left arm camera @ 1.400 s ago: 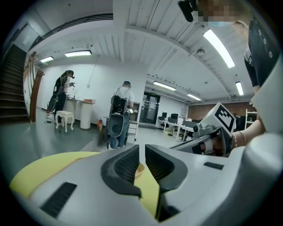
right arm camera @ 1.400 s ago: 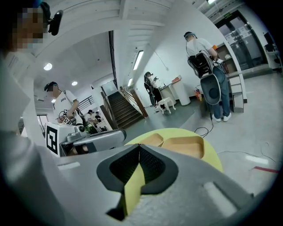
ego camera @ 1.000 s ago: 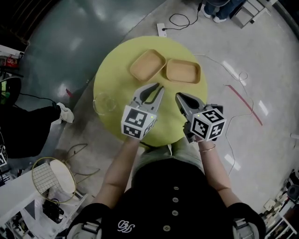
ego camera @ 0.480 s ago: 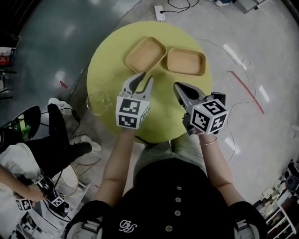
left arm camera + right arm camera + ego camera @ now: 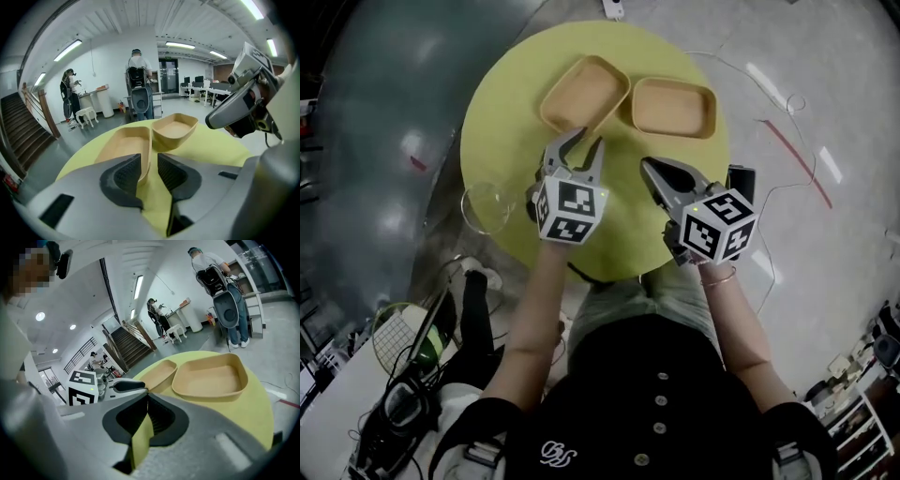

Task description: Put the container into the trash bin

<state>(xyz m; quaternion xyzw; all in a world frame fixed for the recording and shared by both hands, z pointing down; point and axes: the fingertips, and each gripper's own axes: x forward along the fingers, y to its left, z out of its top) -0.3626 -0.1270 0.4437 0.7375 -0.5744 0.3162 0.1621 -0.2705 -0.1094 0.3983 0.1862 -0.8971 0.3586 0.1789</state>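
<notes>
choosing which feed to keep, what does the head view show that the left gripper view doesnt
Only the head view: the clear glass bowl at the left edge of the round yellow table, and the person's black buttoned top.
Only the left gripper view: the left tongs open, pads either side of the near rim of the left tan shallow container, plus a staircase and two standing people behind.
Both: the table, that container, the second tan shallow container and the right tongs.

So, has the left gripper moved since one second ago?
Yes. Measured against the left-hand shallow tan tray on the round yellow table, the left gripper has advanced: its open fingers now straddle the tray's near rim.
</notes>
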